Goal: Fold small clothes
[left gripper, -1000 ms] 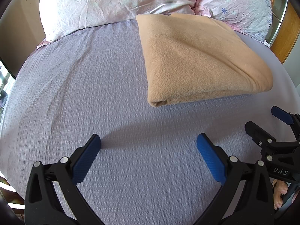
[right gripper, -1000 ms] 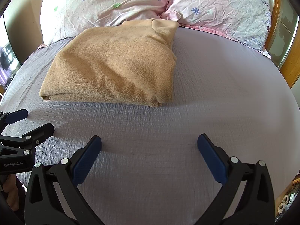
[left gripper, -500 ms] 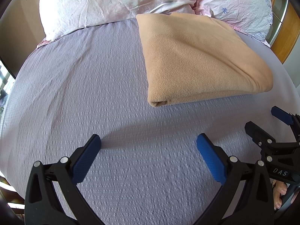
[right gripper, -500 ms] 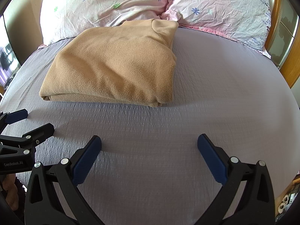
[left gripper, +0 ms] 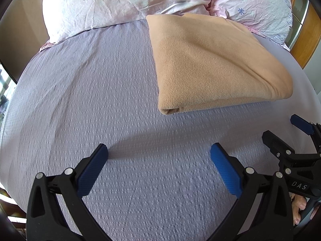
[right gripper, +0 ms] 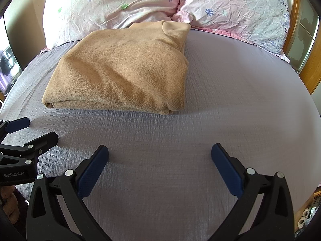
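Fleece, a tan folded garment point(right gripper: 120, 72), lies on the lilac bedsheet point(right gripper: 230, 104) at the far side, its far edge touching two floral pillows point(right gripper: 112, 6). Left gripper point(left gripper: 158, 168) and right gripper point(right gripper: 159, 168) hover near the bed's near edge, jaws spread wide, holding nothing. What sort of garment it is, possibly a top, cannot be told.
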`<action>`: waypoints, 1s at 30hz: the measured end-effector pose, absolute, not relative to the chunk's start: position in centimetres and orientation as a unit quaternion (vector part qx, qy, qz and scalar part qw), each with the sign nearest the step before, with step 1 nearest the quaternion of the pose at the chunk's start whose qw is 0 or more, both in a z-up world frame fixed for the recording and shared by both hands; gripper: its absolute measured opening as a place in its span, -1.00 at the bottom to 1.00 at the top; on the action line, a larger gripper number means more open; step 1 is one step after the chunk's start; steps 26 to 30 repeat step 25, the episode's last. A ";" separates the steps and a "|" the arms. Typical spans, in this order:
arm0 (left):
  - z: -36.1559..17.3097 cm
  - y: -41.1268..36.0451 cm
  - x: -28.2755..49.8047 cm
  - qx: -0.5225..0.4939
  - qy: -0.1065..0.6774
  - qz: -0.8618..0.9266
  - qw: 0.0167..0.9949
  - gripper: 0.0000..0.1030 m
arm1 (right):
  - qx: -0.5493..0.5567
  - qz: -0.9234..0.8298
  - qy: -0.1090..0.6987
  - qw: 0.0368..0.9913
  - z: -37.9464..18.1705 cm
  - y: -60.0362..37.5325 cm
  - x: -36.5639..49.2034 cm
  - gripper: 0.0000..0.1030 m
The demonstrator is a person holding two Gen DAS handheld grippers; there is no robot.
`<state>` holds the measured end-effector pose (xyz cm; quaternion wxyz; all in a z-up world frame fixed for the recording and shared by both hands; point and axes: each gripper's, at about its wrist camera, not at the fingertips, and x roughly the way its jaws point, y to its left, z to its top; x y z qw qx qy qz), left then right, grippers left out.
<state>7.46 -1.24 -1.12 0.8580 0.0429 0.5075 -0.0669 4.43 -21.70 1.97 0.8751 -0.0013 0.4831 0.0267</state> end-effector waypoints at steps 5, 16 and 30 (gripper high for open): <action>-1.1 -1.2 7.4 0.044 0.507 -0.068 0.858 0.97 | -0.001 0.027 0.483 0.875 2.0 -21.7 4.5 0.97; -1.1 -1.3 7.3 0.044 0.509 -0.068 0.857 0.97 | -0.002 0.028 0.482 0.875 2.0 -21.7 4.4 0.97; -1.0 -1.2 7.5 0.046 0.510 -0.070 0.856 0.97 | -0.002 0.028 0.482 0.876 2.0 -21.8 4.5 0.97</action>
